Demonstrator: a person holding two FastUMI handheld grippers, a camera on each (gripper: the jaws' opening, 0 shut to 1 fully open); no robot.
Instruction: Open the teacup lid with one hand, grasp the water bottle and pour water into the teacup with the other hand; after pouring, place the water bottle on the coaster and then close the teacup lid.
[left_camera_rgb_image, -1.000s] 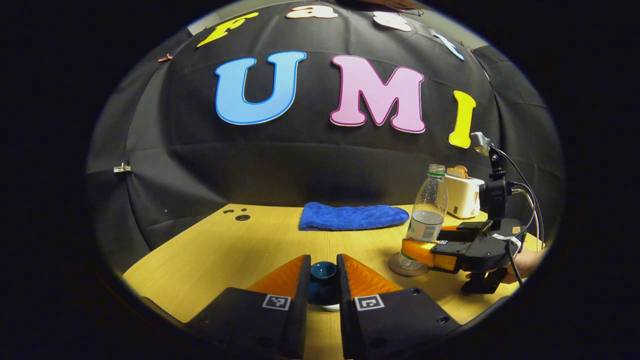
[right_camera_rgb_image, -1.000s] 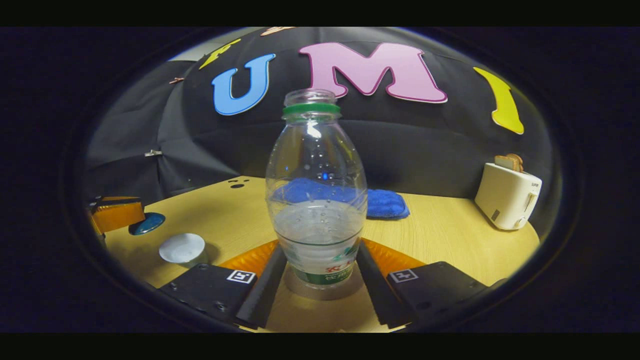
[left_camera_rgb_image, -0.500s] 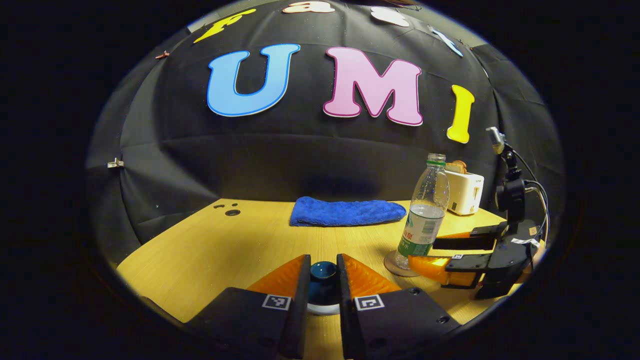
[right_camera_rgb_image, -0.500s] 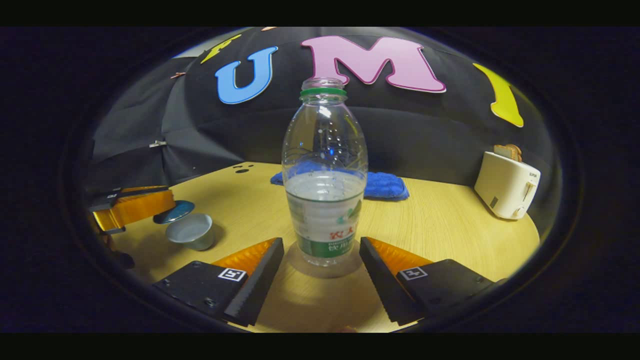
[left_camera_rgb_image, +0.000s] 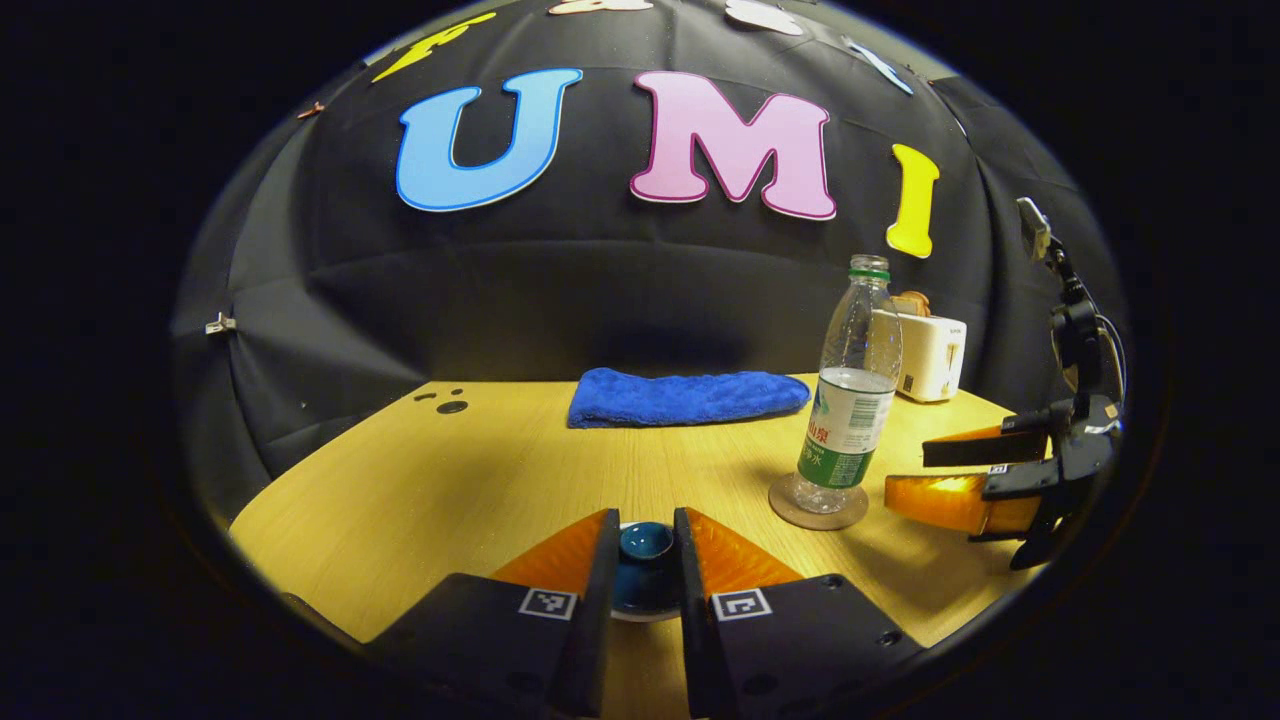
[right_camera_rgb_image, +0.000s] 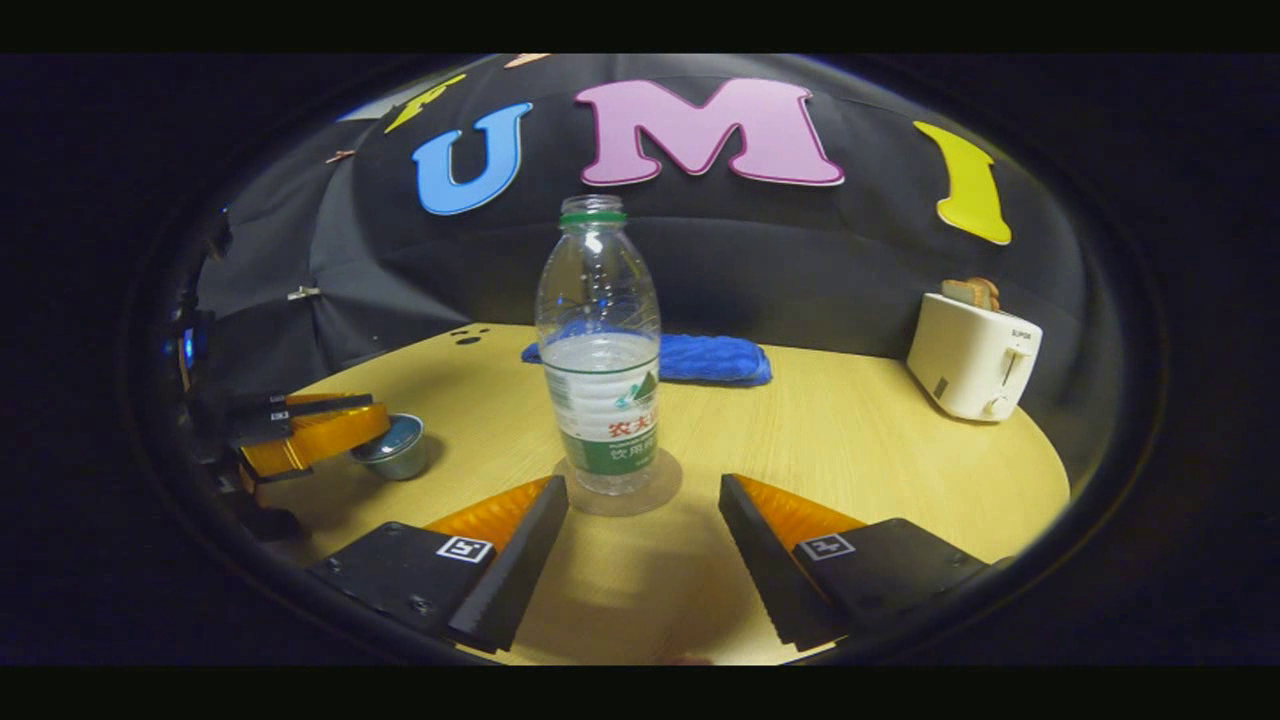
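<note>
Both views are dim overall, with a warm pool of overhead light on the wooden table (left_camera_rgb_image: 480, 480). The water bottle (right_camera_rgb_image: 598, 345) carries small glints, and soft shadows spread beneath it. Fisheye bending curves the table edges; detail softens and darkens toward each rim.

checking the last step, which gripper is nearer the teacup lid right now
Left. The left gripper is shut on the teacup lid, holding it between its fingers. The right gripper is open and off by the water bottle.
</note>
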